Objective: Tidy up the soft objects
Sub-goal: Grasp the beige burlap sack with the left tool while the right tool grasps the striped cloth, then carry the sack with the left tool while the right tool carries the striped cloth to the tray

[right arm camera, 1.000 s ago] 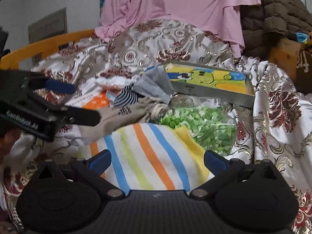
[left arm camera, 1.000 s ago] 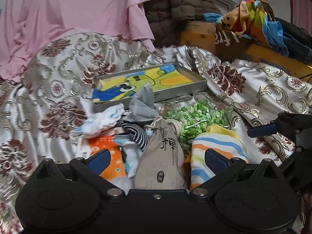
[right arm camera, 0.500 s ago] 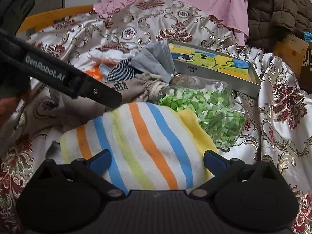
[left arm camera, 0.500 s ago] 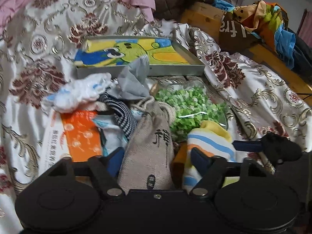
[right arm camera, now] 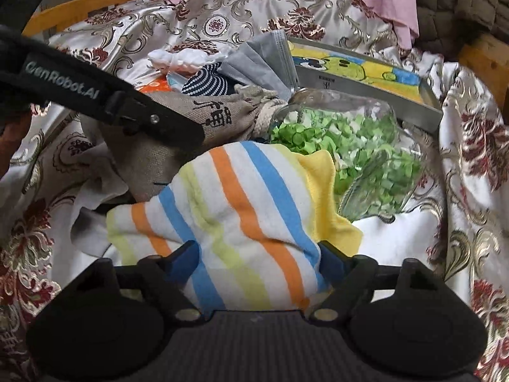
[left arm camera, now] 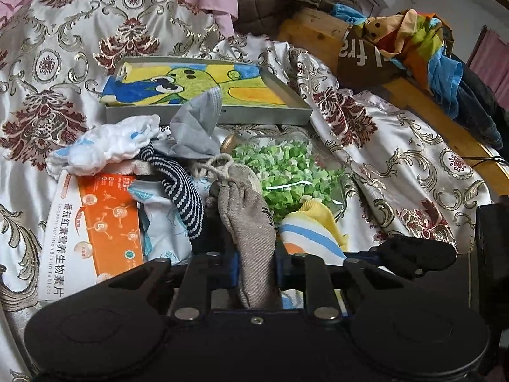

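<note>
A beige drawstring pouch (left arm camera: 245,210) with black characters lies in a heap on the patterned bedspread (left arm camera: 47,63). My left gripper (left arm camera: 256,265) is closing, and its blue pads pinch the pouch's lower end. Just right of the pouch lies a folded towel (right arm camera: 241,197) striped orange, blue and yellow. My right gripper (right arm camera: 257,258) is closing around the towel's near end; both pads press into it and the cloth bunches up between them. In the right wrist view the pouch (right arm camera: 219,114) lies behind the towel, partly hidden by the left gripper's black finger (right arm camera: 152,117).
A tipped glass jar of green bits (left arm camera: 286,172) lies beside the towel. Behind it lie a framed cartoon picture (left arm camera: 203,86), a grey face mask (left arm camera: 197,127), a white cloth (left arm camera: 108,146), a navy dotted sock (left arm camera: 181,191) and an orange box (left arm camera: 105,216). A wooden bed rail (left arm camera: 429,102) holds clothes.
The left jaws went from wide open to pinched on the pouch. The right jaws narrowed onto the striped towel, which now bunches. Both grippers dipped closer to the heap.
</note>
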`<act>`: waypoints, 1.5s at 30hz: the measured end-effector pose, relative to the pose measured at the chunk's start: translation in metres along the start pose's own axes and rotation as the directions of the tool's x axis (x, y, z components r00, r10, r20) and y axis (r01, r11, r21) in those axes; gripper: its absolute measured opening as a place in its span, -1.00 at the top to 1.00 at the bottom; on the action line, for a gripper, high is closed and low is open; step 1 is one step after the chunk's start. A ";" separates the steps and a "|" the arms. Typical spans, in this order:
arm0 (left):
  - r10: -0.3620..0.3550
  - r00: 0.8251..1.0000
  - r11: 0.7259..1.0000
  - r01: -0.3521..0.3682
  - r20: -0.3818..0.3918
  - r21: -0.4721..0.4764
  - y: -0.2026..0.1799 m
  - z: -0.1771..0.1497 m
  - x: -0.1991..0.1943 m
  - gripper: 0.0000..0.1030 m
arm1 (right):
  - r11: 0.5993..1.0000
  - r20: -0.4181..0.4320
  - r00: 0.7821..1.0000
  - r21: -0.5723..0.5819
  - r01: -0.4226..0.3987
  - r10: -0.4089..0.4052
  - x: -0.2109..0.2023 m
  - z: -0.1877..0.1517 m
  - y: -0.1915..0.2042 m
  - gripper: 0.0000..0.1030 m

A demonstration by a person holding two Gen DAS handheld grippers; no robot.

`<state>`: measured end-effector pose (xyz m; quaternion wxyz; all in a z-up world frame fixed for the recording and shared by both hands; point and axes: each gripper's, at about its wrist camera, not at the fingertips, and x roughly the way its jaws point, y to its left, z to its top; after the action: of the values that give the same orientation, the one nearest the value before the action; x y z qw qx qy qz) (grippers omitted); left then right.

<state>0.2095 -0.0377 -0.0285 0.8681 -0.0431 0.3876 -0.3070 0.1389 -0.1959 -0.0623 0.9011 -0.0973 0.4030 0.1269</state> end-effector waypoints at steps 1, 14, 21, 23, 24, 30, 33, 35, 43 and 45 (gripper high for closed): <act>0.007 1.000 1.000 -0.007 0.005 0.008 -0.002 0.000 -0.003 0.68 | 1.000 0.003 1.000 0.004 -0.003 0.003 -0.001 0.000 -0.001 -0.37; 0.014 0.992 1.000 -0.017 0.125 0.024 -0.034 -0.001 -0.059 0.76 | 0.998 0.095 0.995 0.052 -0.023 0.018 -0.030 -0.001 -0.007 0.51; -0.001 0.981 0.999 0.012 0.195 -0.052 -0.040 0.006 -0.086 0.76 | 0.981 0.227 0.974 0.190 -0.044 0.000 -0.067 -0.003 -0.030 0.51; 0.008 0.980 0.998 0.004 0.201 -0.058 -0.042 0.011 -0.091 0.76 | 0.971 0.272 0.962 0.229 -0.064 -0.001 -0.078 -0.005 -0.039 0.51; 0.010 0.979 0.998 0.002 0.206 -0.060 -0.043 0.013 -0.094 0.76 | 0.966 0.290 0.957 0.247 -0.076 0.002 -0.082 -0.005 -0.044 0.51; 0.017 0.974 0.998 -0.004 0.225 -0.058 -0.047 0.034 -0.096 0.76 | 0.939 0.379 0.925 0.325 -0.117 -0.016 -0.099 -0.004 -0.068 0.50; 0.025 0.970 0.999 -0.014 0.243 -0.049 -0.047 0.053 -0.088 0.76 | 0.932 0.400 0.916 0.341 -0.123 -0.025 -0.098 0.007 -0.080 0.50; 0.036 0.966 0.998 -0.022 0.257 -0.055 -0.047 0.069 -0.078 0.76 | 0.933 0.415 0.909 0.341 -0.116 -0.039 -0.094 0.023 -0.089 0.50; 0.098 0.941 0.995 -0.087 0.323 -0.047 -0.033 0.145 -0.014 0.75 | 0.928 0.459 0.883 0.363 -0.087 -0.097 -0.038 0.108 -0.135 0.49; 0.117 0.937 0.993 -0.106 0.330 -0.053 -0.023 0.163 0.008 0.75 | 0.917 0.470 0.876 0.387 -0.099 -0.104 -0.019 0.128 -0.150 0.49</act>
<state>0.3157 -0.0871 0.0871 0.9362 -0.0870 0.2424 -0.2390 0.2626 -0.3052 0.0466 0.9734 0.1229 0.1834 0.0610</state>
